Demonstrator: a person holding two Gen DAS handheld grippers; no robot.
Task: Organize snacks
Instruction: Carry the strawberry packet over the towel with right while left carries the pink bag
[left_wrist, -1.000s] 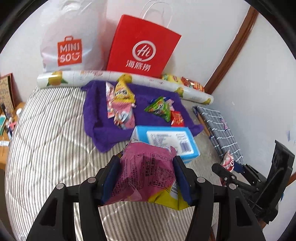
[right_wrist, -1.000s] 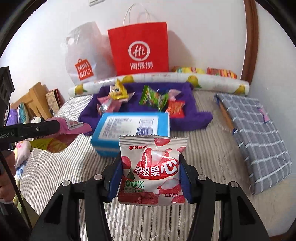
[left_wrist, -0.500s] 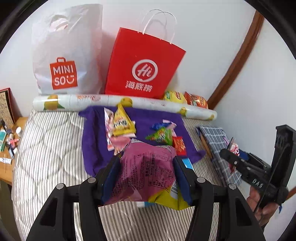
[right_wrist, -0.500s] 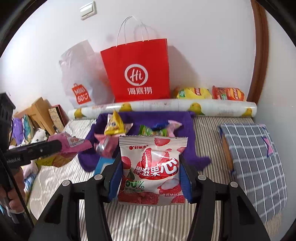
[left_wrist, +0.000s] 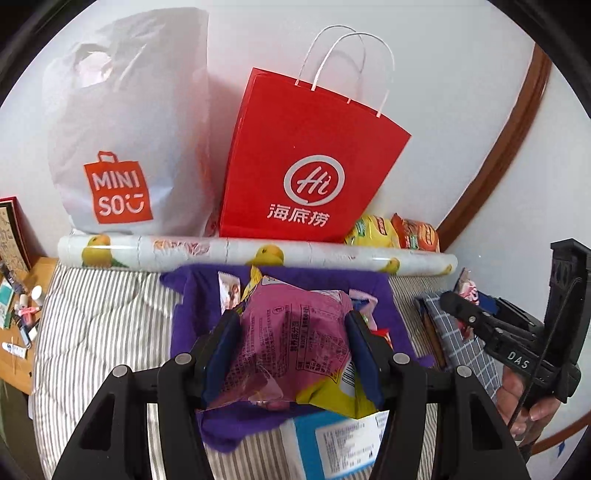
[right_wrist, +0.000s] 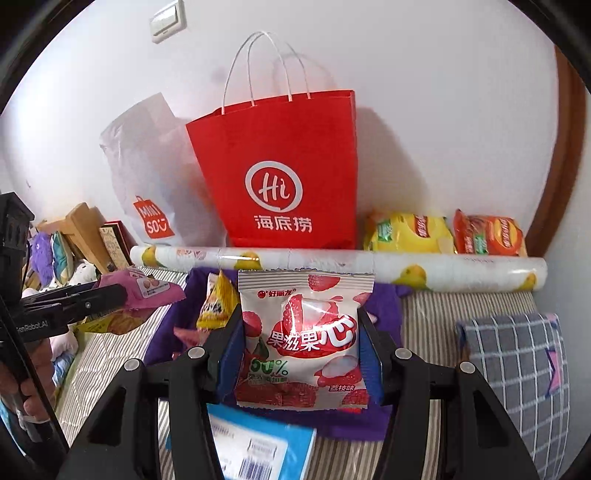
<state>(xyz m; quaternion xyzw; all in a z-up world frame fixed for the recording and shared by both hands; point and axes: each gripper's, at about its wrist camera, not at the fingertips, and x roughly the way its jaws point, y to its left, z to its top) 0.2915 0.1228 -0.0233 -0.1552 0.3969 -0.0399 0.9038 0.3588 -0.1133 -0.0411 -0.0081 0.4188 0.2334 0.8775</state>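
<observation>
We are in a home bedroom: a bed with a grey-striped quilted cover runs to a white wall, where a light switch sits high up. A red paper shopping bag and a white MINISO carrier bag lean against that wall. A checked pillow lies at the bed's edge. Beside the bed we see a low wooden counter strewn with small toiletries, and soft toys are piled by a wooden frame. Brown wood trim edges the wall.
</observation>
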